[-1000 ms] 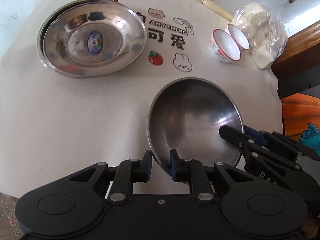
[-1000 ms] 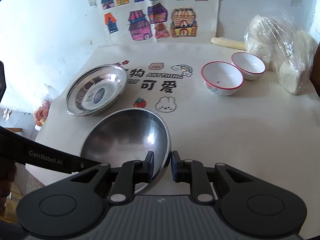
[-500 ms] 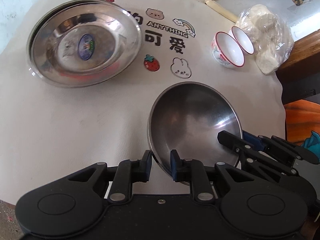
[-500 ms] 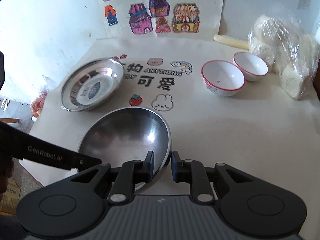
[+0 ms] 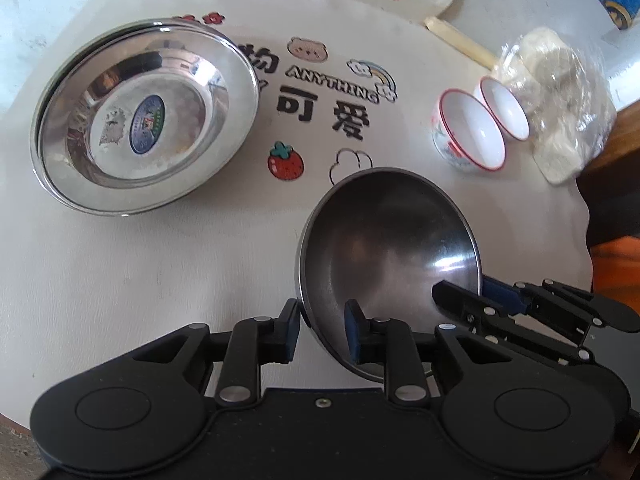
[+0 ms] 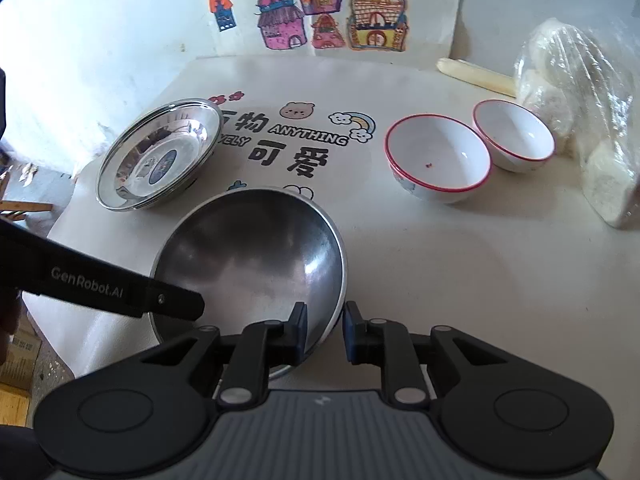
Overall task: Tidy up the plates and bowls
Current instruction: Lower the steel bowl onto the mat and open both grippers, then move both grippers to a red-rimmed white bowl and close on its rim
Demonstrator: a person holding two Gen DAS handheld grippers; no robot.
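Note:
A dark steel bowl (image 5: 388,248) (image 6: 248,248) sits low over the near part of the table, tilted, with a gripper at each side of its rim. My left gripper (image 5: 322,328) straddles the near rim; its jaws are opening and the pads look loose of the metal. My right gripper (image 6: 325,326) is shut on the opposite rim and also shows in the left wrist view (image 5: 460,292). A stack of shiny steel plates (image 5: 144,120) (image 6: 160,160) lies at the far left. Two white red-rimmed bowls (image 5: 472,132) (image 6: 438,160) stand side by side at the right.
A printed cream cloth (image 5: 120,280) covers the table, whose near edge runs just below the bowl. A plastic bag of white lumps (image 6: 592,120) and a pale stick (image 6: 476,76) lie at the back right. Drawings hang on the wall (image 6: 320,16).
Both grippers have carried the steel bowl a little farther in over the table and slightly down. The gap between the left gripper's fingers has widened around the rim.

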